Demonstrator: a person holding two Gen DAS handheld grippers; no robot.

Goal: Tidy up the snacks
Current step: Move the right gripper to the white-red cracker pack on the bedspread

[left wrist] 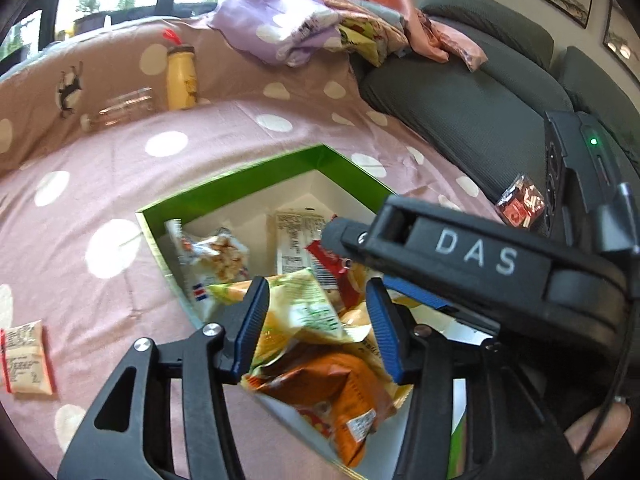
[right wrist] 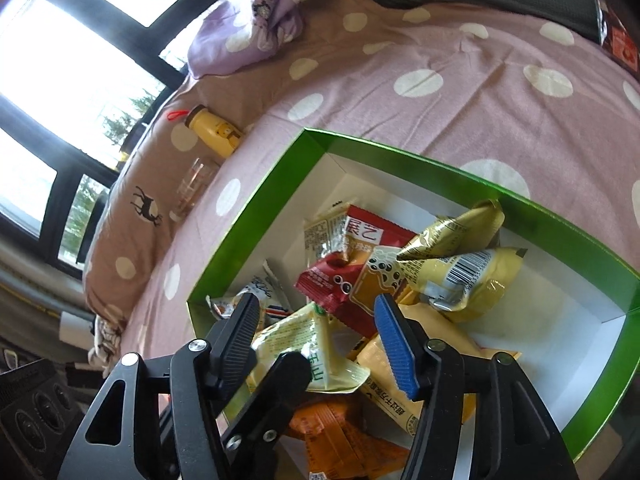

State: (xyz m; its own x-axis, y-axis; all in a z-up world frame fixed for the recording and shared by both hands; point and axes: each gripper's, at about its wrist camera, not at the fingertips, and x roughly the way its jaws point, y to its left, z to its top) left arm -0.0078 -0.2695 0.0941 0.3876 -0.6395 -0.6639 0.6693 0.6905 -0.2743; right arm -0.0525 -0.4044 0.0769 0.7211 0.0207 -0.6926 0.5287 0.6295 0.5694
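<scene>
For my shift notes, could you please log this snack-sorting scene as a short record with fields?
surface: pink polka-dot sheet
container: green box, white inside, open top
contents: several snack packets, among them a red packet and a gold packet
outside box: beige packet on the sheet, red packet by sofa
left hand-held gripper: open over the box, yellow-green packet between its fingers
right hand-held gripper: open over the box
background: yellow bottle, clear glass
</scene>
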